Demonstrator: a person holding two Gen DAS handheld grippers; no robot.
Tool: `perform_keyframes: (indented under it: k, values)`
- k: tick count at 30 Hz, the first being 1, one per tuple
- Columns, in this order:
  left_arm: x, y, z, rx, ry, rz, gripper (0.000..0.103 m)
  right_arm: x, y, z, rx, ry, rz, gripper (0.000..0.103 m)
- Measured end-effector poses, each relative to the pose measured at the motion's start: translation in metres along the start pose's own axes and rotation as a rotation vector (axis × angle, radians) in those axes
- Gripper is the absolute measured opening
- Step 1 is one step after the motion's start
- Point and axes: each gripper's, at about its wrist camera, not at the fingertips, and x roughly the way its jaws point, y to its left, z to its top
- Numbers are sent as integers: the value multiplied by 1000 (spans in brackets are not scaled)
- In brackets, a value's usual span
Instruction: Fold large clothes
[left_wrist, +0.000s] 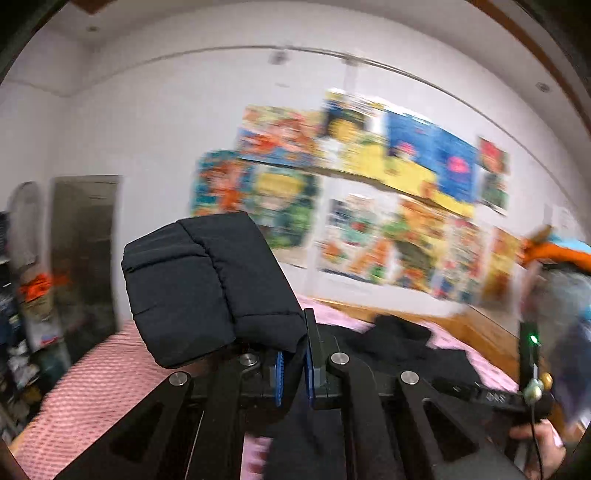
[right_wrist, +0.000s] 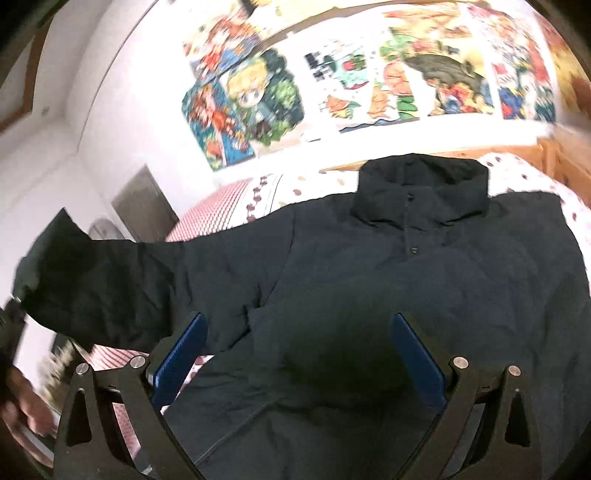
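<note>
Jacket (right_wrist: 406, 266) front-up, collar probably wallward.

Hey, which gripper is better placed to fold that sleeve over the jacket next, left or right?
Left. The left gripper is already shut on the sleeve cuff, lifted off the bed. The right gripper hangs open over the jacket, holding nothing.

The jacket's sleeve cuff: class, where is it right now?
In the left wrist view, the sleeve cuff is pinched in the left hand-held gripper, raised above the bed.
</note>
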Motion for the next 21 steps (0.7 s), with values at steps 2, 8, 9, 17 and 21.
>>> perform_keyframes:
  k: [2, 8, 9, 17, 21]
  values:
    - [8, -28, -5, 30, 42, -82, 9, -14, -13, -9, 10, -17, -11, 98]
    - [44, -100, -35, 105, 192, -228, 9, -45, -70, -19, 25, -28, -113, 98]
    - [47, -108, -44, 124, 217, -244, 9, -52, -79, -20, 33, -26, -126, 98]
    - [101, -181, -115, 279, 516, -371, 9, -66, -157, -28, 120, 2, -236, 98]
    - [118, -193, -146, 305, 644, -402, 9, -57, -178, -37, 134, 30, -261, 98]
